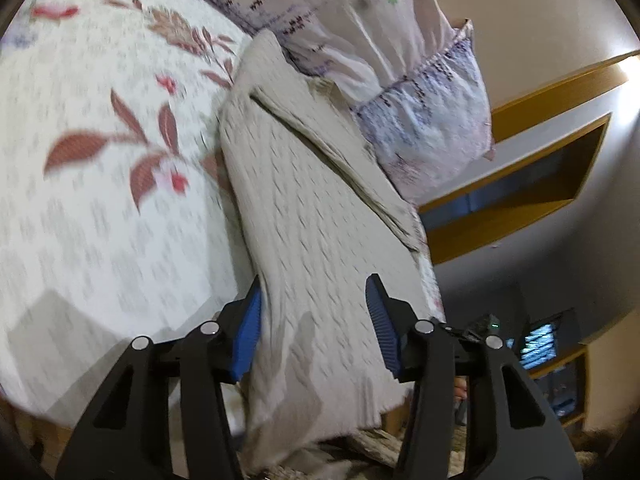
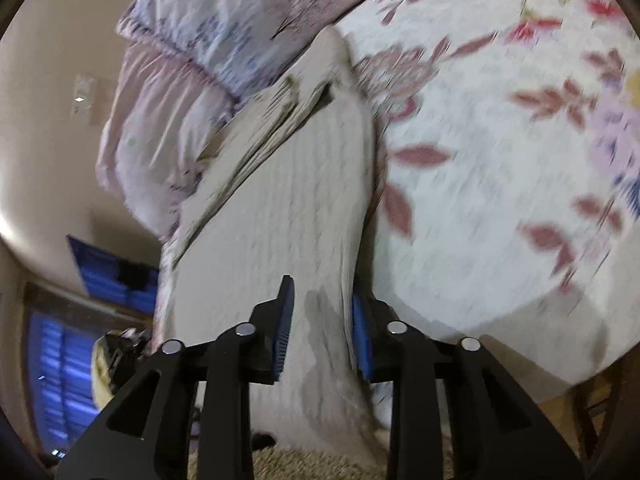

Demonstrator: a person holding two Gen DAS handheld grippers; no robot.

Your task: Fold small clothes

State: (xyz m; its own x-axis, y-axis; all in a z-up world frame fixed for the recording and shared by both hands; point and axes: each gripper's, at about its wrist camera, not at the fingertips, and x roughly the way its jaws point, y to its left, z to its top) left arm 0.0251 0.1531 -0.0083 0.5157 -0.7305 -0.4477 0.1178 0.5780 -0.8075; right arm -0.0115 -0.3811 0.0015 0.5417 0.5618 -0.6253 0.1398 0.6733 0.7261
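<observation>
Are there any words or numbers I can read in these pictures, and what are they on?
No words or numbers can be read.
Pillow: dark marks like tiny writing, too blurred to read.
Floral bedspread: only leaves and flowers.
Beige knit garment: no label showing.
Lit screen: too small and blurred to read.

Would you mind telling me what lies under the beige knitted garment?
The beige knitted garment lies on the floral bedspread, its far end against a lilac pillow. The garment's near edge hangs off the bed. Anything directly beneath it is covered.
</observation>
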